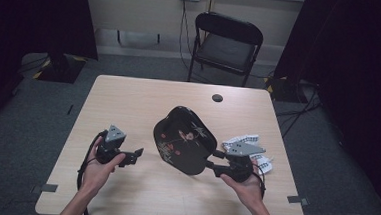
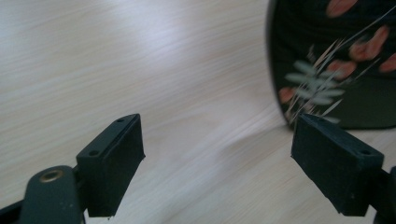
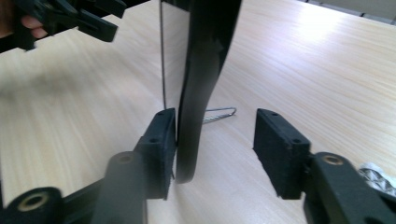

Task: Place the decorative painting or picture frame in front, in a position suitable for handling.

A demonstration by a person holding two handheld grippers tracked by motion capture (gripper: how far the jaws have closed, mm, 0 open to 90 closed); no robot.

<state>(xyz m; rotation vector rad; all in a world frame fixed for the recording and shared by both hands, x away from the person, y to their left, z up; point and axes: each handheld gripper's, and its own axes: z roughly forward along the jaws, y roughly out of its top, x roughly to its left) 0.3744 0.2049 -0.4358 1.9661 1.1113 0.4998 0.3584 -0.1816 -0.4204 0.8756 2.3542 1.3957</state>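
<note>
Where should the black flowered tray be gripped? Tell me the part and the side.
Grip the black flowered tray by its thin rim at the near right edge, coming from the right. It stands tilted up on edge, so the rim fits between the jaws of the right hand-held gripper, now open around it.

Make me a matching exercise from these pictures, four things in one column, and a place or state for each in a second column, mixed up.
Things:
1. black tray
2. left gripper
3. folding chair
4. patterned cloth

Places or states:
A. stands on the floor beyond the far edge of the table
B. lies on the table behind the right gripper
C. stands tilted up near the middle of the table, its edge between the right gripper's open jaws
D. open, with nothing between its jaws, held left of the tray

Pairs: 1-C, 2-D, 3-A, 4-B
</note>
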